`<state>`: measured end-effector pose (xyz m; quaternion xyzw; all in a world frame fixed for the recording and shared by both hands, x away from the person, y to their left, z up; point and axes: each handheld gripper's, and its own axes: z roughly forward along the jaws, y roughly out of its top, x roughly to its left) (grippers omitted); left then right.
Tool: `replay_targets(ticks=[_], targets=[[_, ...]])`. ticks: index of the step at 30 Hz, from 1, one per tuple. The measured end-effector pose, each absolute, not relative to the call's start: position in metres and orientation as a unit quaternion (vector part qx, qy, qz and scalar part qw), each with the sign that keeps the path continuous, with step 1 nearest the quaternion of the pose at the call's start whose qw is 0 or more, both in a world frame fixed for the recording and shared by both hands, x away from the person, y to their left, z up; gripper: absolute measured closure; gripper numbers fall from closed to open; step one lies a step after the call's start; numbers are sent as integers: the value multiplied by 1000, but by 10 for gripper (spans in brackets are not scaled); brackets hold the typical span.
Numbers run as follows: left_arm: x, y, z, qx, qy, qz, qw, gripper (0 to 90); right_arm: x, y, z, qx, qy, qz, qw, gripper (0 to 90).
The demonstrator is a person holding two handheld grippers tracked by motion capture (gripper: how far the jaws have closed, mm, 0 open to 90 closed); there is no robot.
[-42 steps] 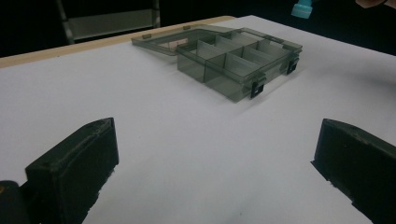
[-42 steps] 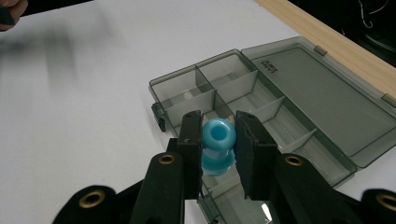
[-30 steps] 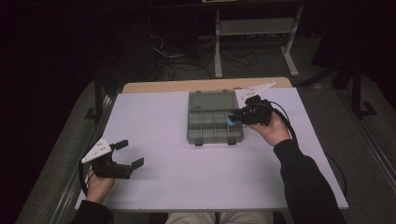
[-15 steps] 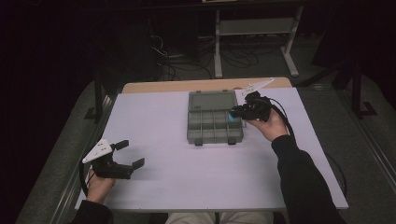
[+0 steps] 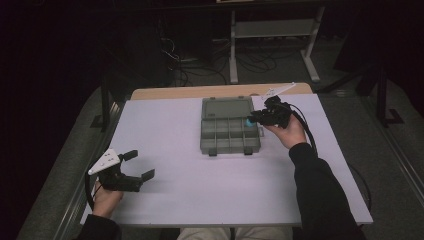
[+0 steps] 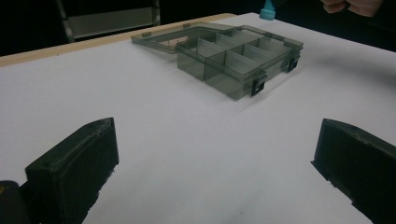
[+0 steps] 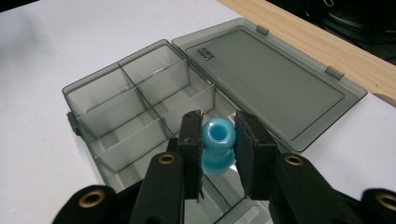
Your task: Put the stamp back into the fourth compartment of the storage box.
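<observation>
The right gripper point(image 7: 217, 140) pinches a blue bead point(image 7: 217, 144) above the right end of the open compartment box point(image 5: 222, 131). The left gripper point(image 5: 139, 165), jaws spread and empty, rests at the table's point(image 5: 175, 130) near left, well apart.

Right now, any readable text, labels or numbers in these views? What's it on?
One marking: two short lines of small embossed lettering near a corner of the open lid of the grey organizer box, seen upside down in the right gripper view and too small to read.
Nothing readable on the blue bead, the right tool or the white table.
</observation>
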<state>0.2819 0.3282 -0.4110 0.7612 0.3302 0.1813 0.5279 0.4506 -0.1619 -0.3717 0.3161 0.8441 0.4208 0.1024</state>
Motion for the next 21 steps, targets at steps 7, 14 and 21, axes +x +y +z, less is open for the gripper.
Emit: replay_targets(ticks=[7, 14, 21], targets=[[282, 329, -411, 761, 330, 182, 528, 0, 456, -162, -376, 321, 841, 421, 108, 714], [282, 329, -411, 760, 331, 182, 529, 0, 461, -163, -383, 326, 844, 412, 112, 714], [282, 327, -411, 762, 329, 181, 527, 0, 466, -157, -391, 324, 848, 407, 106, 714]])
